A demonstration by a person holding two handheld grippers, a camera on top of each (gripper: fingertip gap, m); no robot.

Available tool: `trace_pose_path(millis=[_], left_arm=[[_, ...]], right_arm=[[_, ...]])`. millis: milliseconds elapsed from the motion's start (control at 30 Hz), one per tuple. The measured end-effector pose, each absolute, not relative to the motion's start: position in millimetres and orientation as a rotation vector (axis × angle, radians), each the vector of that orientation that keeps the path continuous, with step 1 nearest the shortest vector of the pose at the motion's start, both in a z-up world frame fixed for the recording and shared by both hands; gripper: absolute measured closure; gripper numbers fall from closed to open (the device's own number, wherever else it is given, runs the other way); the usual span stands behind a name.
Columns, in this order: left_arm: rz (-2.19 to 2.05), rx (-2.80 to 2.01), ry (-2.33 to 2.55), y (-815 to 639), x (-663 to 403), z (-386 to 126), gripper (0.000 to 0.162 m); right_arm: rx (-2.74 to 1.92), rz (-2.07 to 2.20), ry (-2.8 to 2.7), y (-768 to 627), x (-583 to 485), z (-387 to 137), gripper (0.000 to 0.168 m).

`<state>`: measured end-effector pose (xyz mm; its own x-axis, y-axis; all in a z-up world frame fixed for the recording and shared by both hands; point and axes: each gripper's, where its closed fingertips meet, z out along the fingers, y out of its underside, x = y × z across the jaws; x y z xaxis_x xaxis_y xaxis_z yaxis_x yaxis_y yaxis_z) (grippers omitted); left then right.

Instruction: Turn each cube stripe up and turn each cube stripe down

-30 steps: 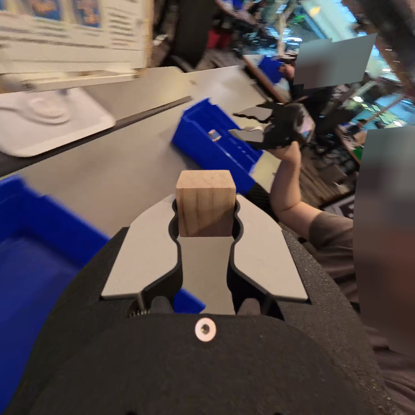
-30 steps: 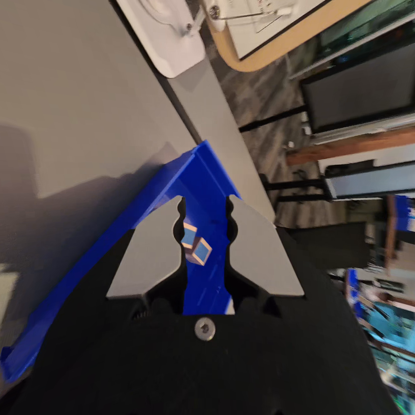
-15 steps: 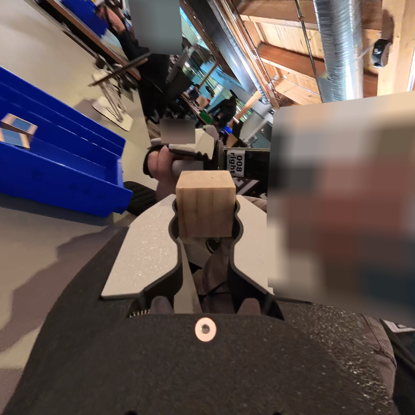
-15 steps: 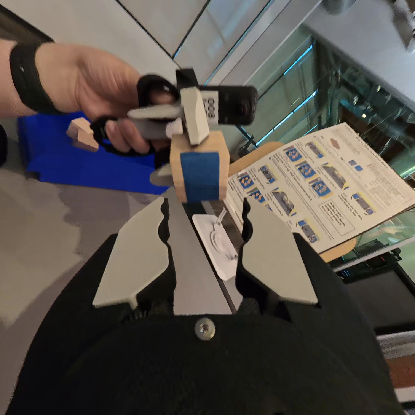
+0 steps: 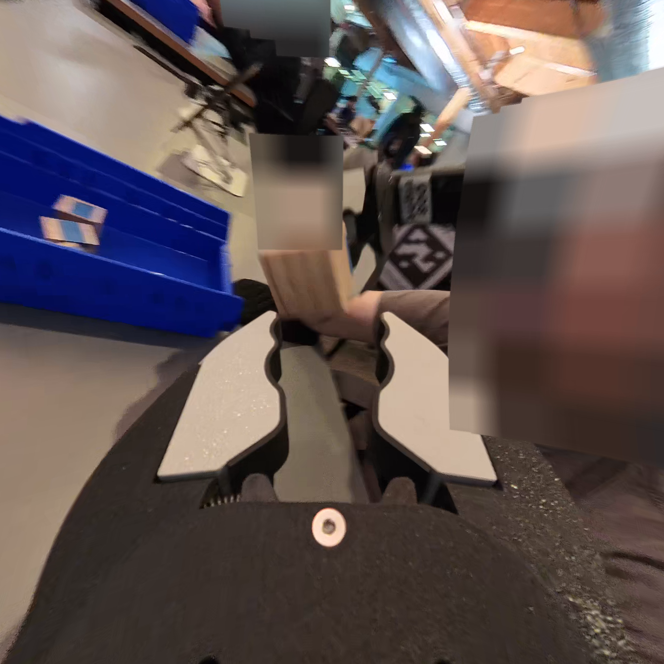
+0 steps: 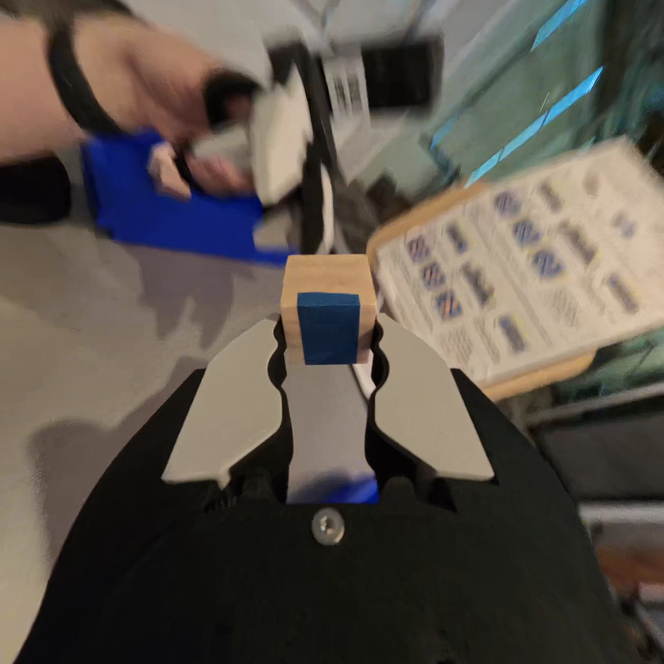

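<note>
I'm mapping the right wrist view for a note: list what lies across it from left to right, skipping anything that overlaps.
Person's hand → blue bin → wooden cube with its blue stripe, in the right gripper → printed sheet on a wooden board.

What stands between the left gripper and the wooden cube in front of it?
Nothing visible. The open left gripper points at the wooden cube just past its fingertips; the right gripper is shut on it.

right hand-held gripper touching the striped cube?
Touching. In the right wrist view the right hand-held gripper has both fingers pressed against the side faces of the wooden cube, with no gap either side; its blue stripe faces the camera.
</note>
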<state>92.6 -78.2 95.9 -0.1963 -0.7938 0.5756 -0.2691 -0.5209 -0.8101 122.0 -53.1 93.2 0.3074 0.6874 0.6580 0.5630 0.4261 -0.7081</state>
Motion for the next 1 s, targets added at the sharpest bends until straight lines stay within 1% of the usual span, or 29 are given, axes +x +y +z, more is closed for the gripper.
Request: trace_pose_path(millis=[33,133,233,333,467,600,700,867,1000], left_arm=[[-1.667,-1.672,1.211,-70.1,86.3,97.8,0.113],[-1.469,-1.62,1.12,-54.0,61.0,117.5,0.115],[-1.308,-1.559,1.033,-44.3,34.8,137.3,0.114],[-1.172,-1.502,0.969,-38.6,12.4,150.0,0.114],[-0.983,-1.466,0.86,-19.8,-16.3,150.7,0.114],[-0.887,-1.579,0.769,-4.0,-42.6,141.1,0.115],[-0.753,-1.769,0.715,5.9,-71.2,117.8,0.117],[-0.39,-2.089,0.59,14.5,-138.6,72.1,0.116],[-0.364,-2.216,0.59,4.4,-163.3,47.2,0.12]], right_arm=[[-1.395,0.098,-1.351,-39.3,149.1,86.3,0.122],[-2.052,0.084,-1.156,-0.6,256.2,34.2,0.122],[-2.551,0.029,-0.831,21.7,343.1,-27.9,0.122],[-2.783,-0.047,-0.713,33.0,380.7,-76.4,0.122],[-2.99,-0.098,-0.608,37.8,403.1,-124.2,0.122],[-3.062,-0.109,-0.567,34.8,411.4,-139.5,0.122],[-3.095,-0.097,-0.56,31.7,414.1,-145.2,0.122],[-3.127,-0.13,-0.599,27.1,414.3,-147.3,0.121],[-3.13,-0.178,-0.625,22.5,417.8,-140.9,0.116]])
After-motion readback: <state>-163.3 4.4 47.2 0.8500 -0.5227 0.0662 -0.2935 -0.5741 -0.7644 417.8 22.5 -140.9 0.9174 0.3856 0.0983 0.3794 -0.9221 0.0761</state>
